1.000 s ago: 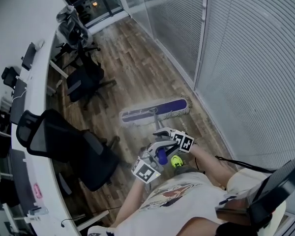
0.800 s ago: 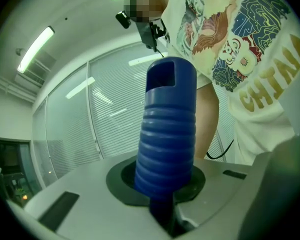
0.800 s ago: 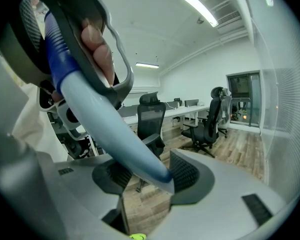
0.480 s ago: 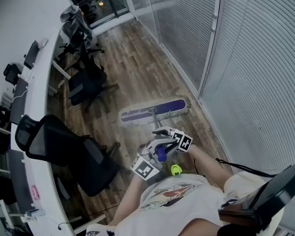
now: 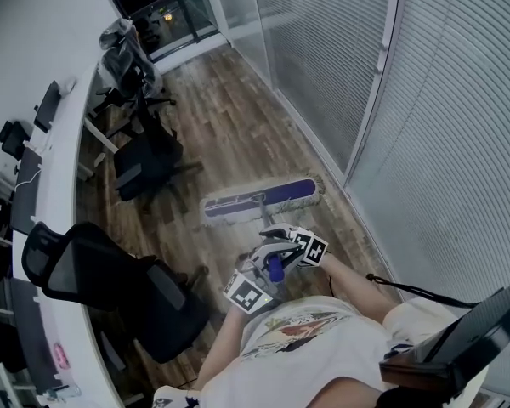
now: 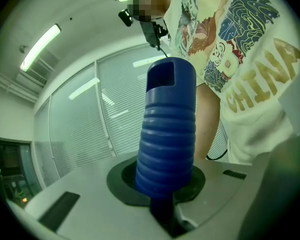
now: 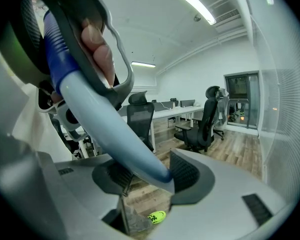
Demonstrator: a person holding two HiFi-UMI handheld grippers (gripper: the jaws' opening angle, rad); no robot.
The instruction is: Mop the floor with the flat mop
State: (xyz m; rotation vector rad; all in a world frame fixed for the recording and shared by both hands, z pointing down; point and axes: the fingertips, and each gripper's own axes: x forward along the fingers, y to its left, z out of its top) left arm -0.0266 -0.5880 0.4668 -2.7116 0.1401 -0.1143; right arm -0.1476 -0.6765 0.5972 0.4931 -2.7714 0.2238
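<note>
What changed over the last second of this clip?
The person stepped forward, pushing the flat mop head farther along the wood floor. The nearest black chair has slid down the head view, and the yellow-green shoe has dropped out of it. Unchanged: left gripper shut on the blue grip, right gripper shut on the shaft.

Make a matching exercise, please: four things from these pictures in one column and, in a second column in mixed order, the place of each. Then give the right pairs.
Things
1. mop head
2. blue ribbed grip
3. pale blue pole
4. nearest black chair

Places
A. between the jaws of the right gripper
B. flat on the wood floor
C. beside the long white desk
D. between the jaws of the left gripper

Pairs: 1-B, 2-D, 3-A, 4-C
</note>
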